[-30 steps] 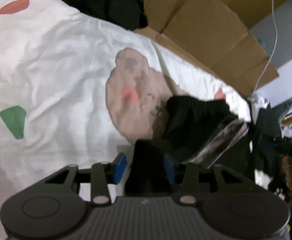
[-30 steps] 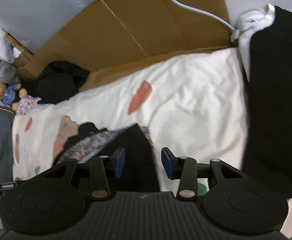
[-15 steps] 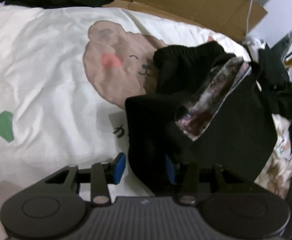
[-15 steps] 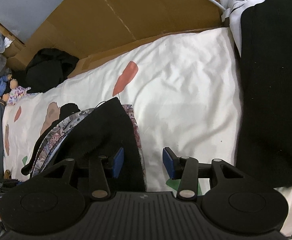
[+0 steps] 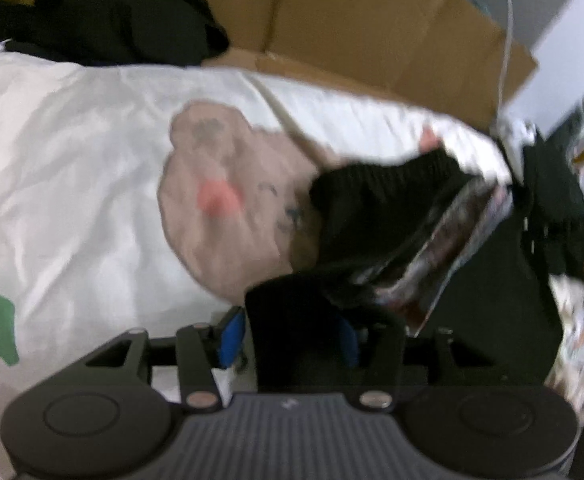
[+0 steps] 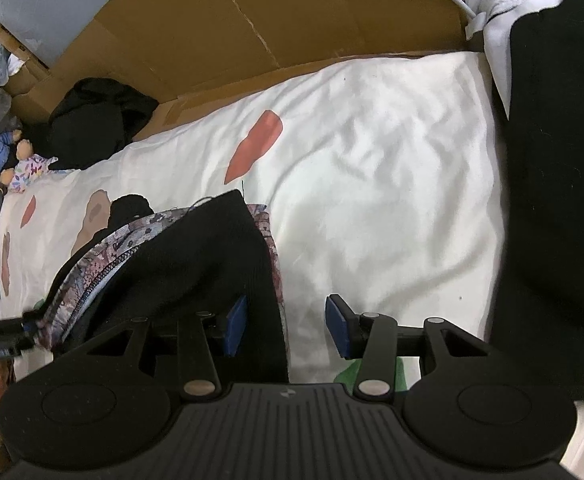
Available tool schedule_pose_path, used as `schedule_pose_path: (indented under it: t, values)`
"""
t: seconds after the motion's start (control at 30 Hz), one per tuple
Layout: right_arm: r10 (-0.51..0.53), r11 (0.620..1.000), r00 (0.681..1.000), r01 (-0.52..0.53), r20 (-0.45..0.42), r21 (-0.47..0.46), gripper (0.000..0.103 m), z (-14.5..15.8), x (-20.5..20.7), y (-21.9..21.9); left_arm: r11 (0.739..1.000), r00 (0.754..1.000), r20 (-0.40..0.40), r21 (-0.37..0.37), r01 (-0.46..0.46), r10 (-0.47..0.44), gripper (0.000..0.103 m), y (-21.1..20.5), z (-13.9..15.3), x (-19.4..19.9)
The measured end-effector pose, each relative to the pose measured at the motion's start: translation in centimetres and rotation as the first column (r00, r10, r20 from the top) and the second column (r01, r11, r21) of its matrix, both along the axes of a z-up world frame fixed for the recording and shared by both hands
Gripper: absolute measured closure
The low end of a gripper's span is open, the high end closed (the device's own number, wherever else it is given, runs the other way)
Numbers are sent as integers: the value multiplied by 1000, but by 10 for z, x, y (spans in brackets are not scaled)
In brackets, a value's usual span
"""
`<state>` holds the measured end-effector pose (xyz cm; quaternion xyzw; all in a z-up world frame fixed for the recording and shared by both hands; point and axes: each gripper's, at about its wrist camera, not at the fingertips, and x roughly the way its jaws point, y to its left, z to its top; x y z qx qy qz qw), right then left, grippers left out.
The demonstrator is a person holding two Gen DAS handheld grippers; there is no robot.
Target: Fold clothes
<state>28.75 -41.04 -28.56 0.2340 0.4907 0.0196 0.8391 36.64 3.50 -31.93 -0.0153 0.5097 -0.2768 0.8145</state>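
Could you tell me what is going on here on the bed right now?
A person is folding a black garment with a patterned lining on a white sheet printed with a bear, a handheld gripper in each hand. The left gripper has black fabric between its blue pads, and its jaws have just been opening. The right gripper stands open at the garment's edge, with cloth beside one pad and a clear gap to the other. Another black pile lies by the cardboard.

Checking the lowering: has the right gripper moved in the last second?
Yes, slightly: the right gripper has dropped toward the sheet; the orange patch now sits higher and looks larger in its view.
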Motion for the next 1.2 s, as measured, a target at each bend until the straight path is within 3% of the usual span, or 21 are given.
schedule_pose_path:
  t: [0.13, 0.5, 0.87, 1.13, 1.2]
  values:
    - [-3, 1000, 1000, 3, 13, 2, 55, 3, 4, -1, 998, 998, -7, -34, -60, 60, 50, 8, -2, 11]
    - [-11, 999, 1000, 11, 9, 53, 55, -11, 22, 0, 993, 997, -49, -100, -61, 56, 45, 13, -16, 18]
    - [-51, 979, 998, 42, 40, 201, 54, -33, 29, -8, 984, 989, -114, -143, -108, 92, 37, 2, -36, 29]
    - [-25, 978, 999, 15, 43, 210, 54, -44, 36, 5, 989, 988, -119, -101, -112, 100, 39, -5, -37, 30]
    - [-7, 983, 999, -1, 44, 181, 62, -43, 38, 10, 990, 989, -103, -80, -113, 105, 44, -8, -37, 28]
